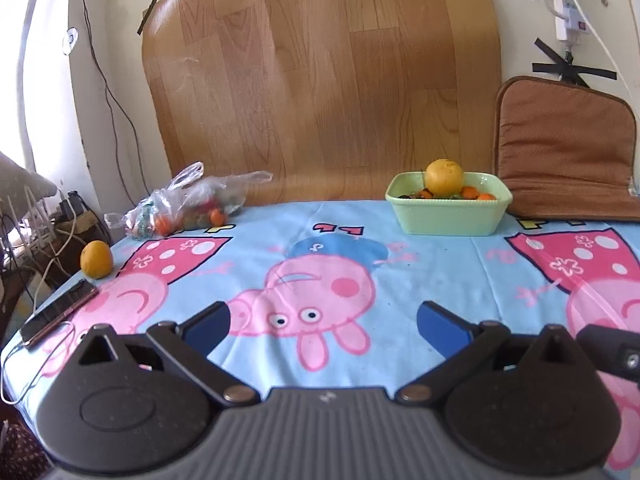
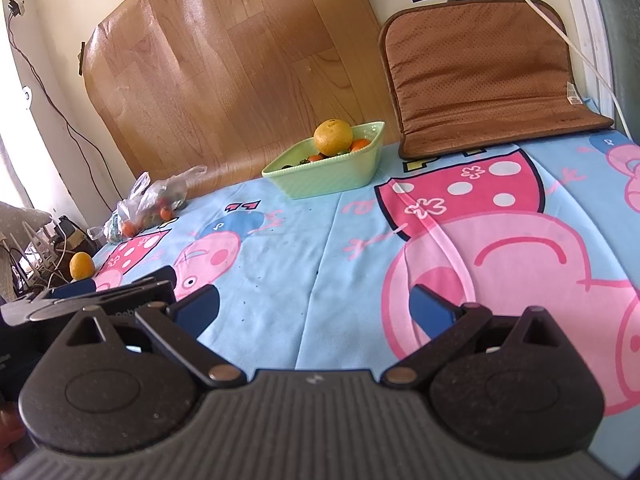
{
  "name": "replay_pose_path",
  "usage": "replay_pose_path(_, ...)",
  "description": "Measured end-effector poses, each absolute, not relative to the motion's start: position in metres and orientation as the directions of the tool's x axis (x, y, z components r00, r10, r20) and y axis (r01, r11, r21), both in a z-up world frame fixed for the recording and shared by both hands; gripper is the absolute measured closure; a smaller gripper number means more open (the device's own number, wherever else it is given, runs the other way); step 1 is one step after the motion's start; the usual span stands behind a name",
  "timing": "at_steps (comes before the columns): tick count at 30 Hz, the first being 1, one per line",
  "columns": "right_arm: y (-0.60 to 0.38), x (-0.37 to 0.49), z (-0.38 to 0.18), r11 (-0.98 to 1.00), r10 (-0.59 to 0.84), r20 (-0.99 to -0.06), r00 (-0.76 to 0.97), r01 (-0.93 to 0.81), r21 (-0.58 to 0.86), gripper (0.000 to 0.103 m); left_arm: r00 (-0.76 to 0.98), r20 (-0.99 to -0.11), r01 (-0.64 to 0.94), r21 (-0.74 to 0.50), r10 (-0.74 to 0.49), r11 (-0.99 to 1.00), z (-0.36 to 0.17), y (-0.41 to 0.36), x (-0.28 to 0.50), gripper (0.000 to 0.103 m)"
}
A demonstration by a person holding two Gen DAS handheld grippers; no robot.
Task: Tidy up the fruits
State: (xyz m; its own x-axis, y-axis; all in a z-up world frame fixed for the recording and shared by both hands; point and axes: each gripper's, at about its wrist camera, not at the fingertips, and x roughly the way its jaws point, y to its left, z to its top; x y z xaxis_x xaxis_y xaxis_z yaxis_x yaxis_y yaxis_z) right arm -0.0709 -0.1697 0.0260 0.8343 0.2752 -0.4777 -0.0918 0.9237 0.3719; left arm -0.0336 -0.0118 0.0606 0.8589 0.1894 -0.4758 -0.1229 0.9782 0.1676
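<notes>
A pale green bowl (image 1: 448, 216) (image 2: 324, 176) stands at the back of the table. It holds a large orange (image 1: 445, 178) (image 2: 333, 137) on top of small tangerines. A second orange (image 1: 96, 259) (image 2: 82, 265) lies loose near the table's left edge. A clear plastic bag (image 1: 188, 204) (image 2: 148, 206) with small fruits lies at the back left. My left gripper (image 1: 322, 326) is open over the cartoon tablecloth, nothing between its blue pads. My right gripper (image 2: 314, 308) is open too, with nothing in it, well short of the bowl. The left gripper also shows at the left edge of the right wrist view.
A dark phone (image 1: 60, 314) with a cable lies at the table's left front edge. A brown cushion (image 1: 564, 152) (image 2: 484, 76) leans against the wall at the back right. A wood-pattern sheet (image 1: 320, 80) covers the wall behind. Cables and chargers hang left of the table.
</notes>
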Motion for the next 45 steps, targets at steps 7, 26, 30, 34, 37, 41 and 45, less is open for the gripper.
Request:
replay_pose_path(7,-0.168,-0.0694,0.0266,0.925,0.278,-0.482,0.831,-0.096,0.367,0.001,0.857,-0.476,-0.129,0.174,0.198,0.976,0.0612,-0.0099,-0.033,0.0)
replay_pose_path(26,-0.1664,-0.0674,0.0259,0.927,0.28,-0.486,0.828,-0.101,0.361,0.001,0.844,-0.496,-0.135,0.171,0.204,0.976,0.0588,-0.006,-0.0323,0.0)
replay_pose_path(30,-0.1664,-0.0676,0.026,0.927,0.28,-0.487,0.827,-0.101,0.362,0.001,0.844,-0.496,-0.134,0.171,0.203,0.976,0.0591,-0.0057,-0.0321,0.0)
replay_pose_path(34,-0.1666,-0.0682,0.0262,0.926,0.278,-0.484,0.83,-0.099,0.363,0.001,0.845,-0.494,-0.135,0.172,0.204,0.976,0.0594,-0.0056,-0.0322,0.0)
replay_pose_path(37,-0.1674,-0.0685,0.0261,0.927,0.276,-0.483,0.831,-0.096,0.363,0.001,0.844,-0.496,-0.137,0.172,0.206,0.976,0.0594,-0.0056,-0.0324,0.0)
replay_pose_path(41,-0.1677,-0.0695,0.0255,0.926,0.277,-0.483,0.831,-0.096,0.366,0.001,0.843,-0.497,-0.136,0.174,0.206,0.975,0.0589,-0.0066,-0.0333,0.0)
replay_pose_path(45,-0.1677,-0.0695,0.0253,0.926,0.276,-0.486,0.829,-0.093,0.366,0.001,0.839,-0.505,-0.132,0.174,0.203,0.976,0.0579,-0.0067,-0.0332,0.0)
